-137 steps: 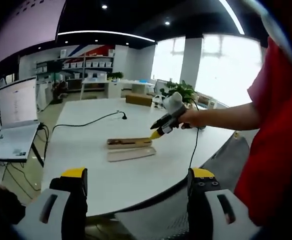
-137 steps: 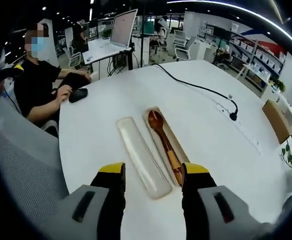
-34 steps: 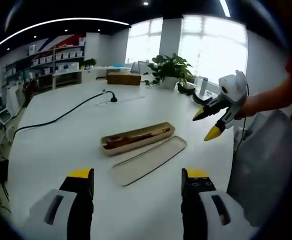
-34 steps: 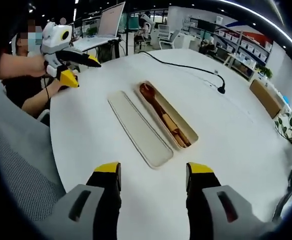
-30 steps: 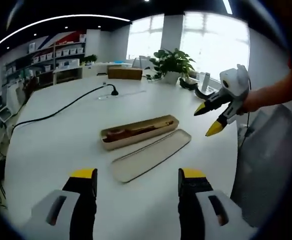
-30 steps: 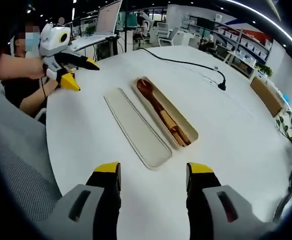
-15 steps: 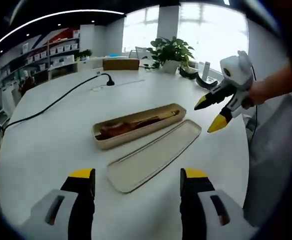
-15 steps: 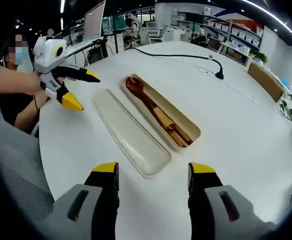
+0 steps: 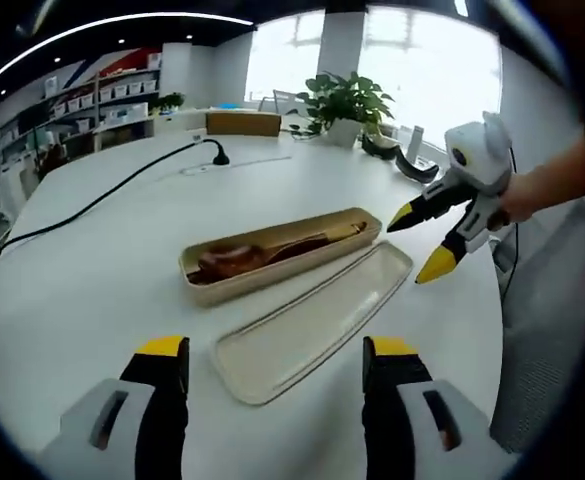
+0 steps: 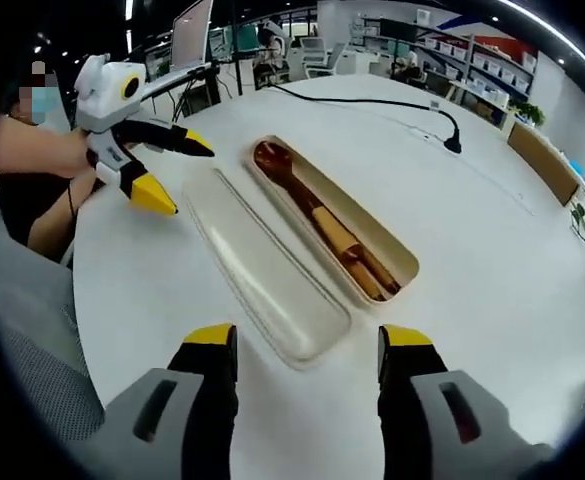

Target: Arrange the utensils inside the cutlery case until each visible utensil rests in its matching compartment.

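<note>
1. The cutlery case (image 9: 277,255) lies at the centre of the left gripper view on the white table (image 9: 82,270). A wooden spoon (image 10: 290,180) and other wooden utensils lie inside it.
2. Its lid (image 9: 312,322) lies just beside it, hollow side up.
3. The left gripper (image 9: 272,365), at bottom centre, has its jaws wide apart and holds nothing, short of the lid.
4. The right gripper (image 10: 307,350) is likewise spread wide and empty above the table.
5. A black cable (image 9: 102,200) runs across the upper left; a plant (image 9: 347,100) stands at top centre.

I see bright daylight from blown-out windows (image 9: 427,70), soft glare on the round white table (image 9: 92,270), fisheye-bent edges.
</note>
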Tool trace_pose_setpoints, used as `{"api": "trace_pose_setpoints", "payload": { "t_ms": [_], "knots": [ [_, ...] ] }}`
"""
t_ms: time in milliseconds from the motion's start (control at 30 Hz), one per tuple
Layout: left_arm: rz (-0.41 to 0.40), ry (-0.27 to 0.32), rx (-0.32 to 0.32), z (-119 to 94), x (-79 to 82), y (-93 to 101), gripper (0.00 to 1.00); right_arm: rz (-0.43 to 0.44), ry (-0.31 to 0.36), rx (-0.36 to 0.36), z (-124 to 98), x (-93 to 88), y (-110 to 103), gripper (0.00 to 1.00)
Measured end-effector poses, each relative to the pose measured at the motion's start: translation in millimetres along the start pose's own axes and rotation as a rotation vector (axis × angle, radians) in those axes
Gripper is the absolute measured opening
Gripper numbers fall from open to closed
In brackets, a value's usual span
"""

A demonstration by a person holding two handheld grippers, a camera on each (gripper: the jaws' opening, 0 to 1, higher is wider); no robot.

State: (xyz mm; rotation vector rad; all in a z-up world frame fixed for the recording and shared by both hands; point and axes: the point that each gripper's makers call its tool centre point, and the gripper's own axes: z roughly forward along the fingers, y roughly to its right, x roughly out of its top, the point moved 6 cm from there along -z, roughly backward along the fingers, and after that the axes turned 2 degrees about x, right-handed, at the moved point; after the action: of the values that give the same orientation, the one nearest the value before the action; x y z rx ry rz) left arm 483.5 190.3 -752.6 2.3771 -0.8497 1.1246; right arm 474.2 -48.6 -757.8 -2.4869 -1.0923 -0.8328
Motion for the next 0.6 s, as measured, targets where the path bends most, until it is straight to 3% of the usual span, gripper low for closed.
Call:
{"api": "trace_pose_setpoints", "payload": {
  "t_ms": [400,600],
  "knots": [
    [0.047,-0.043,-0.005,7.5,-5.9,-0.3,0.7,-0.033,-0.038,-0.008,5.6,-6.3,0.2,0.52],
    [0.043,-0.043,-0.008,10.1,-8.0,-1.2,0.75,-0.004,-0.031,-0.001,5.6,-8.2,-1.9,0.52]
  ]
}}
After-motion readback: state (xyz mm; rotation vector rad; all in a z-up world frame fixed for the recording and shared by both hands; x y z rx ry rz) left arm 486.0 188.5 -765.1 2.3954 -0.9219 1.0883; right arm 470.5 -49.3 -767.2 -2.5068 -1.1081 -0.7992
